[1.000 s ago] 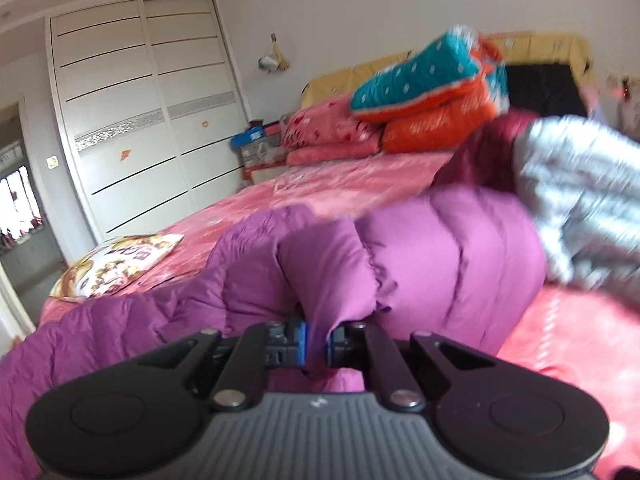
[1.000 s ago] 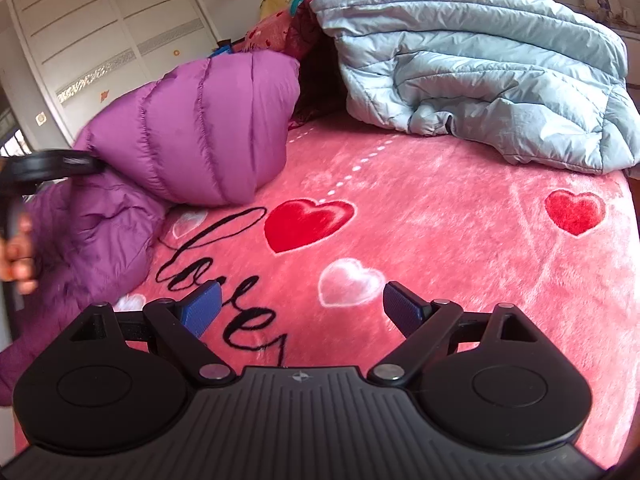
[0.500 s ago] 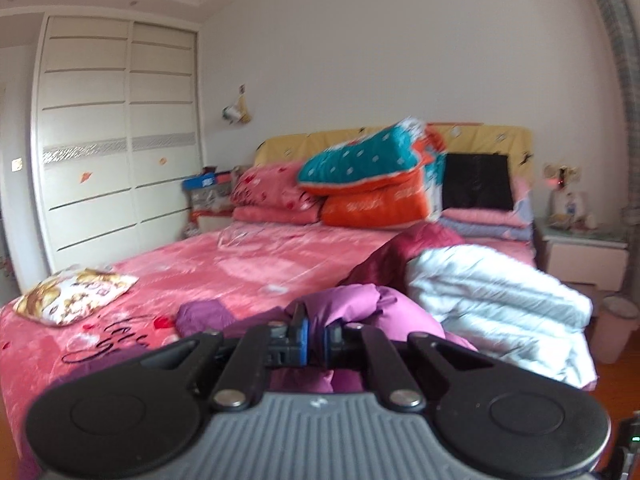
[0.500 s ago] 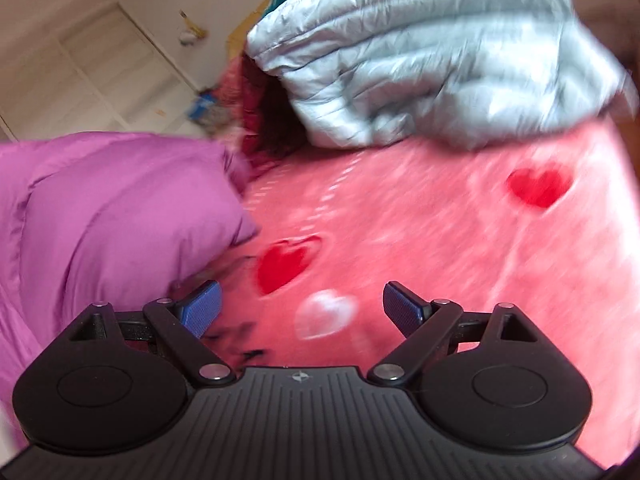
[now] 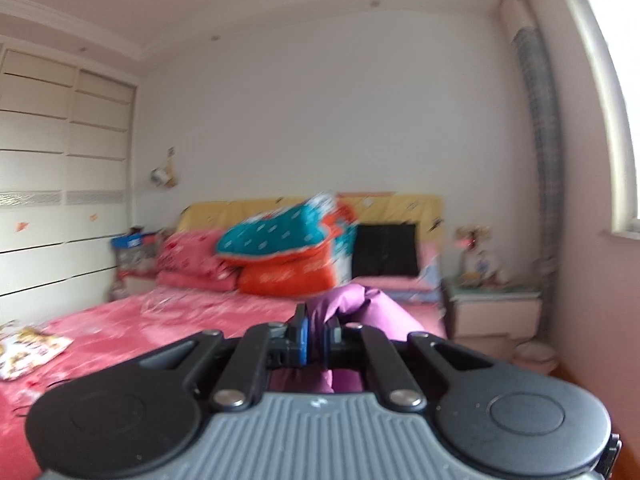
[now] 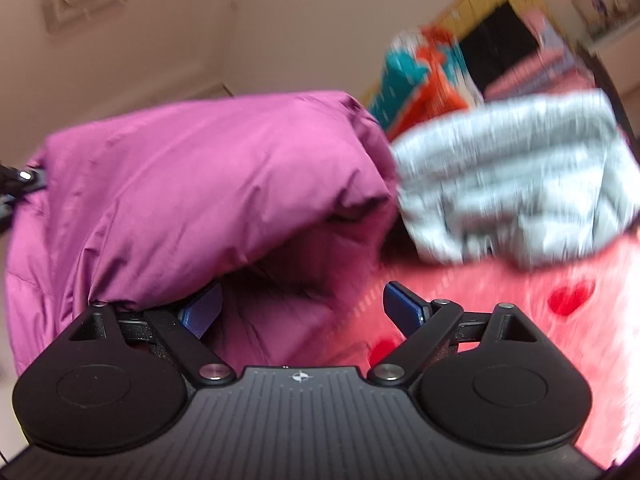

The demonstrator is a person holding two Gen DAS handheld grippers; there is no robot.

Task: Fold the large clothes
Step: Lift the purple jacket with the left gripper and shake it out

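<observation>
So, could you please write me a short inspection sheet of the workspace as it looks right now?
Surface: bed with pink heart-print blanket.
Job's things: purple down jacket, lifted, hanging from the left tongs.
Clutter: grey down jacket bunched on the bed; stacked pillows at the headboard; patterned cushion at the bed's left edge.
Grippers: left tongs shut on purple fabric; right tongs open, purple fabric draped over one finger.
Cables: nothing seen.
Surroundings: white wardrobe, nightstand, window.
</observation>
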